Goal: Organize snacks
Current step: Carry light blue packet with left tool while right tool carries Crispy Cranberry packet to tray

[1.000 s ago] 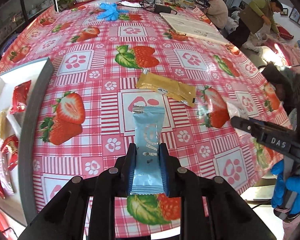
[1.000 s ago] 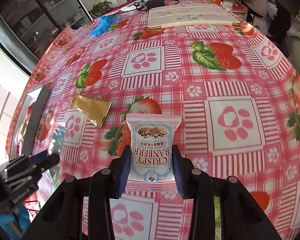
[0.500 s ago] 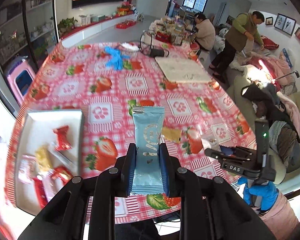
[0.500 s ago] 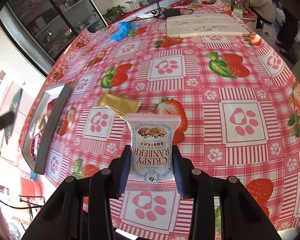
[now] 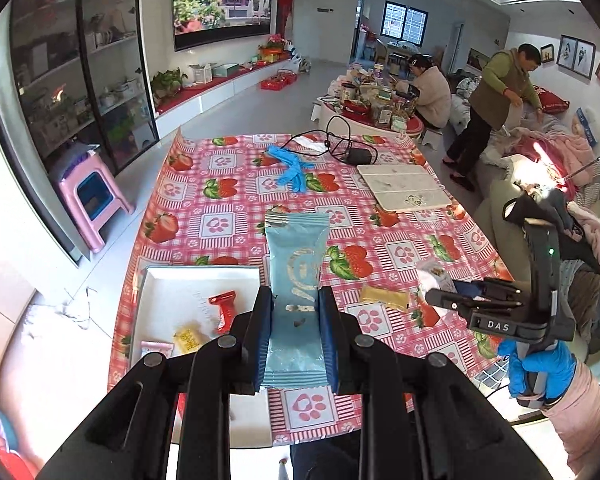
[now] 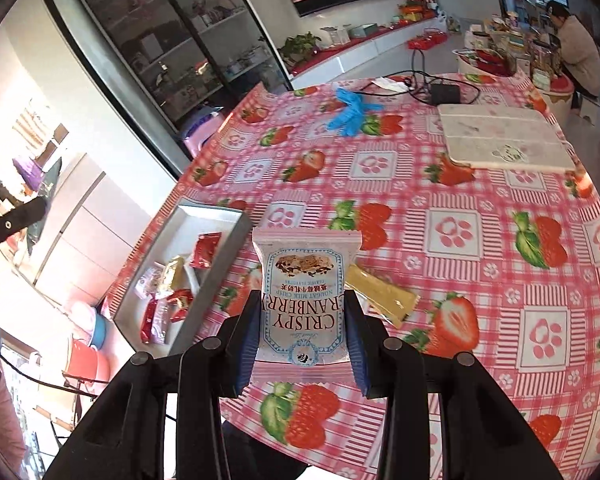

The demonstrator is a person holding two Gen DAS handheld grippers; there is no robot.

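My left gripper (image 5: 294,332) is clamped on a light blue foil snack sachet (image 5: 296,280), held clear above the pink strawberry-print tablecloth (image 5: 228,200). My right gripper (image 6: 302,332) is clamped on a white and pink cranberry nougat packet (image 6: 302,284), also lifted off the cloth. In the left wrist view that right gripper sits at about three o'clock, my blue-gloved hand (image 5: 540,368) on its handle.

The shallow grey-rimmed white tray (image 6: 224,256) lies at nine o'clock from the nougat packet in the right wrist view. It already holds several snacks: a red wrapped sweet (image 6: 205,249), a yellow one (image 6: 172,274) and more red and pink wrappers toward its near end.

I judge the sorting partly done: two packets are in the air and need setting into the tray. One gold foil bar (image 6: 382,294) lies on the cloth at three o'clock, just beside the nougat packet, to be collected. I see no other loose snack
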